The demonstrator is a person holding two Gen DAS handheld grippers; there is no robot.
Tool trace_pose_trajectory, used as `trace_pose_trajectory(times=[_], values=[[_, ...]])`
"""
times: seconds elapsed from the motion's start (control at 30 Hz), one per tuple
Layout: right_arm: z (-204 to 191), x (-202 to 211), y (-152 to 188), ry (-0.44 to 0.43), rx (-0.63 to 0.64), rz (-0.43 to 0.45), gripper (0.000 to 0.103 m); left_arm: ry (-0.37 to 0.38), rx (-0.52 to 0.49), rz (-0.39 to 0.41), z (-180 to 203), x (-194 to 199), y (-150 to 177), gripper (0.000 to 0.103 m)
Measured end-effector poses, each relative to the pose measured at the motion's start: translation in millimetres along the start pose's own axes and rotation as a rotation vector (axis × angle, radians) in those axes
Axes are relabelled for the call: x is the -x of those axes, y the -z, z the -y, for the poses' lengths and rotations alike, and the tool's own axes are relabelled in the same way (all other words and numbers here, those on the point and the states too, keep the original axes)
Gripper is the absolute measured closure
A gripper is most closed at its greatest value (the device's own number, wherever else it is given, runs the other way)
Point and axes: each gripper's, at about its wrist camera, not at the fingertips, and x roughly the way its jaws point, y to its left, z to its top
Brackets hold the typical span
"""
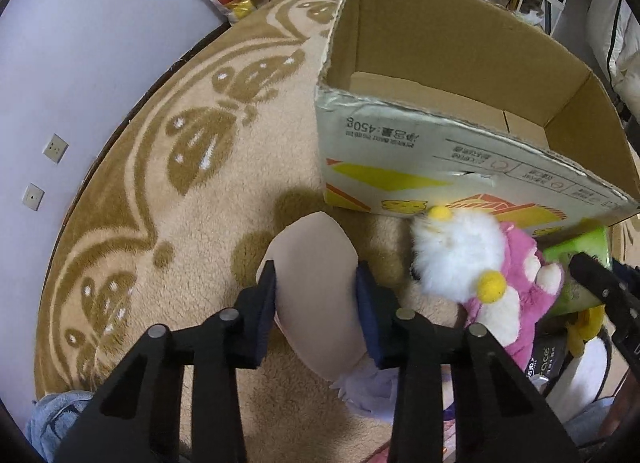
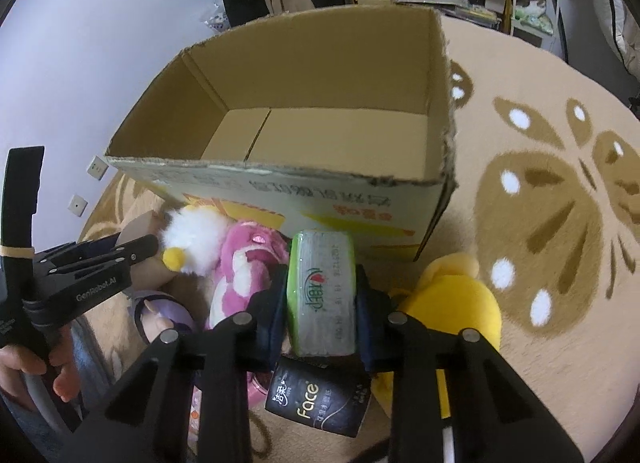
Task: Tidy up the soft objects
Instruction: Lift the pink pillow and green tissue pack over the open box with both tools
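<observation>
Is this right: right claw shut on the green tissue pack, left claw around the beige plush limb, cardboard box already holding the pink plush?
One error. The open cardboard box holds nothing visible; the pink plush toy lies on the rug in front of it, per the right wrist view. The rest stands: right claw shut on the green plastic-wrapped tissue pack, left claw around the beige plush limb.

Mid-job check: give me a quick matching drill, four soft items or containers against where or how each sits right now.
Things:
1. green tissue pack
2. black tissue pack
3. cardboard box
4. yellow plush

States:
a. open on top, nothing visible inside
b. lying on the rug to the right of the green pack
c. clamped in the right gripper
d. lying under the clamped pack, reads "Face"

Pairs: 1-c, 2-d, 3-a, 4-b
</observation>
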Motion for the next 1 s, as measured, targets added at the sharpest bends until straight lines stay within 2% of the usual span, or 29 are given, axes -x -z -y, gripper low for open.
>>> trace_pose_trajectory(times=[0.1, 0.27, 0.4, 0.7, 0.83, 1.0], values=[[4.6, 10.0, -2.1, 0.000, -0.006, 0.030, 0.072, 0.021, -0.033, 0.003, 2.9, 0.6, 0.3, 0.074], [16.9, 16.0, -2.8, 0.006, -0.044, 0.049, 0.073, 0.035, -0.021, 0.021, 1.5, 3.2, 1.1, 0.077], [18.9, 24.7, -0.3, 0.004, -0.055, 0.073, 0.073, 0.018, -0.022, 0.056, 1.0, 13.8, 2.1, 0.077], [4.3, 49.2, 7.1, 0.027, 0.006, 0.138, 0.073, -0.023, -0.015, 0.180, -0.9, 56.5, 5.7, 0.077], [-2.7, 68.9, 8.6, 0.036, 0.025, 0.192, 0.073, -0.017, -0.014, 0.225, -1.0, 75.6, 9.2, 0.077], [-11.4, 100.5, 11.0, 0.034, 0.055, 0.285, 0.073, -0.015, -0.026, 0.317, 1.3, 109.1, 10.6, 0.077]])
